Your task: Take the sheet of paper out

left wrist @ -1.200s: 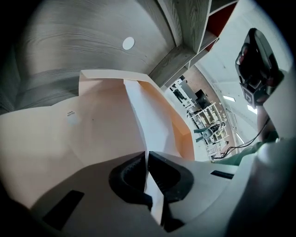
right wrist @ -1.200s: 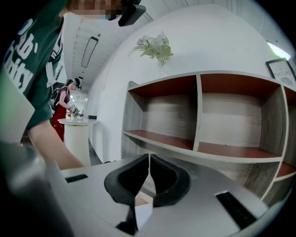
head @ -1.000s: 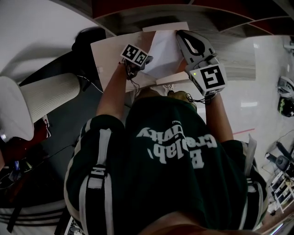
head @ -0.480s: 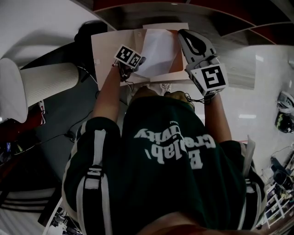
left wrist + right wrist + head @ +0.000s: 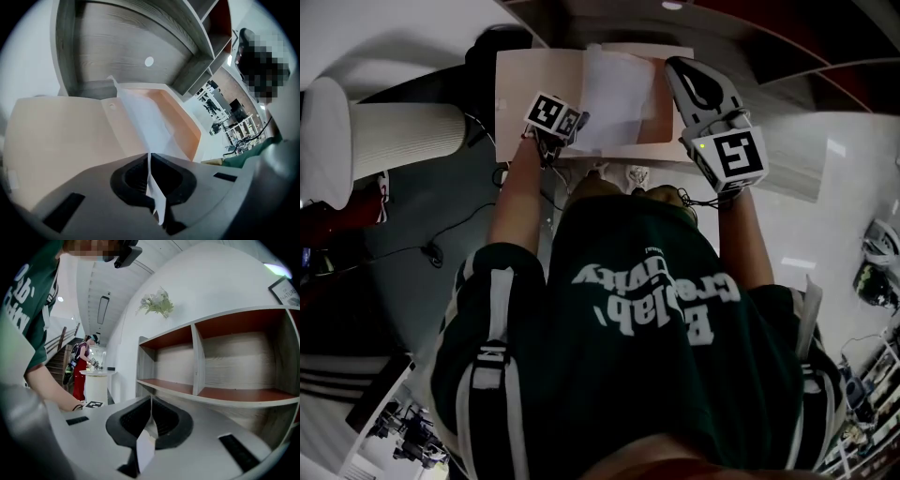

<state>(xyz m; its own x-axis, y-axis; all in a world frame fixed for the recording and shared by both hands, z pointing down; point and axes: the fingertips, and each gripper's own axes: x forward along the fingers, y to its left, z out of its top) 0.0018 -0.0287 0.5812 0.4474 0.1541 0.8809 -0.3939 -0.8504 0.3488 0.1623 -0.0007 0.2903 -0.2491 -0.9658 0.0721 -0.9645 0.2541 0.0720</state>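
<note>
I hold a pale pink envelope (image 5: pixel 525 80) up in front of me, its open pocket (image 5: pixel 180 119) facing the left gripper. A white sheet of paper (image 5: pixel 614 89) sticks partly out of it. My left gripper (image 5: pixel 579 122) is shut on the sheet's near corner, and in the left gripper view the sheet (image 5: pixel 143 112) runs edge-on from the pocket into the shut left gripper (image 5: pixel 150 161). On the envelope's right side my right gripper (image 5: pixel 673 66) is shut on it; a thin pale edge (image 5: pixel 146 446) is pinched in the right gripper (image 5: pixel 150 404).
A grey shelf unit (image 5: pixel 206 376) with red-brown backs stands just beyond the envelope. A plant (image 5: pixel 157 303) sits on top of it. A white ribbed cylinder (image 5: pixel 403 141) lies at the left. Far off, a person in red (image 5: pixel 83 369) stands at a white pedestal.
The left gripper has drawn leftward with the white sheet, which now shows further out of the envelope. Envelope and both grippers sit higher in the head view.
</note>
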